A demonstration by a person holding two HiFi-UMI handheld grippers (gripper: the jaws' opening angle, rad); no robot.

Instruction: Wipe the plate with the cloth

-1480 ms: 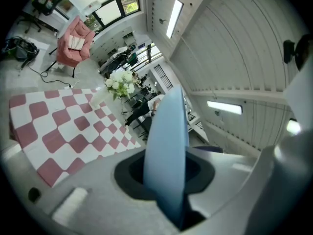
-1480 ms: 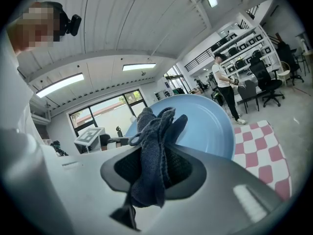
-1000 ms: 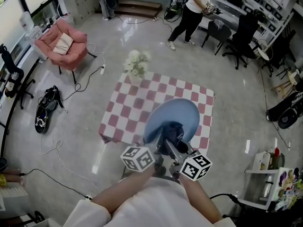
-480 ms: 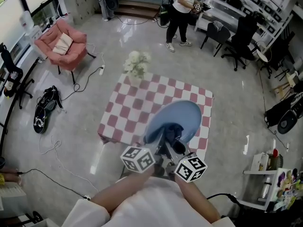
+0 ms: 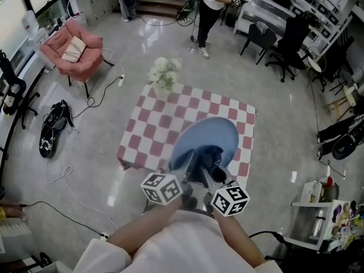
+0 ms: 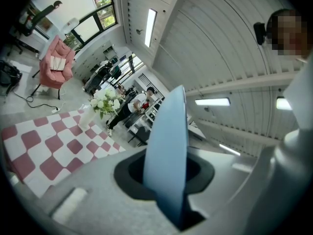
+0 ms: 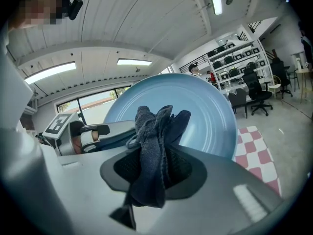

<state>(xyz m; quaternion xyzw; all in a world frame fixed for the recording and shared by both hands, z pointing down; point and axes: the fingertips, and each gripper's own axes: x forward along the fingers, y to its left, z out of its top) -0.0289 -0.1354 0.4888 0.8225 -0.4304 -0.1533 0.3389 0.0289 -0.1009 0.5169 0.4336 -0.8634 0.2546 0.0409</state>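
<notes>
Our left gripper point(image 6: 171, 192) pinches the plate point(image 6: 168, 141) by its rim above the near edge of the table point(image 5: 149, 131), our right gripper point(image 7: 146, 180) clamps the cloth point(image 7: 155, 141) at the plate's face, and we judge a hard push could lever it loose.

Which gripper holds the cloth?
The right gripper: the dark cloth is pinched in it, while the left gripper clamps the rim of the blue plate.

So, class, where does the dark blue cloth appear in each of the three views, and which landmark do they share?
Head view: dark blue cloth, lower centre, over the light blue plate.
Left gripper view: not in it.
Right gripper view: centre, clamped in the right gripper.
Shared landmark: the light blue plate.
</notes>
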